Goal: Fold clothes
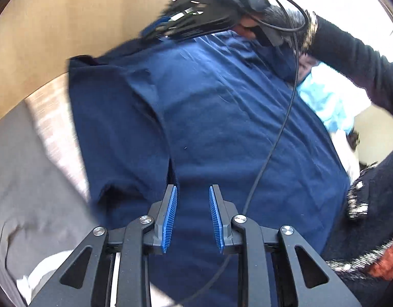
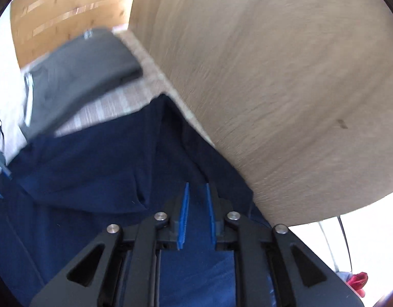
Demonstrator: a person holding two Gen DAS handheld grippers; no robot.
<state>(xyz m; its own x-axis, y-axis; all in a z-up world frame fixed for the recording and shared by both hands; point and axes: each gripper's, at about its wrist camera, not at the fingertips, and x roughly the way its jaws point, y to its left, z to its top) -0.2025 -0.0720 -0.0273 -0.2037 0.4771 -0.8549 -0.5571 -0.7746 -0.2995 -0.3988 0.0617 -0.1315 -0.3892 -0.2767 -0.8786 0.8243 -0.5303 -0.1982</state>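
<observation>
While the navy shirt [image 1: 222, 117] is being spread for folding, both the left gripper [image 1: 192, 217] and right gripper [image 2: 197, 213] are being held apart, empty, above it.

There was one dark blue shirt [image 1: 222, 117], one grey garment [image 2: 78, 61], one light blue cloth [image 1: 324, 97], and two grippers [image 1: 192, 217] [image 2: 197, 215].

We see a pale tan wooden panel [image 2: 286, 76] rising behind the work area, its grain faint and blurred. Beyond it to the left stands a warmer, knotty pine wall [image 2: 61, 12] with horizontal boards. The surface [image 2: 114, 102] below wears a light, finely striped cover. Bright daylight washes out the upper edge of the left wrist view and the lower right corner of the right wrist view.
</observation>
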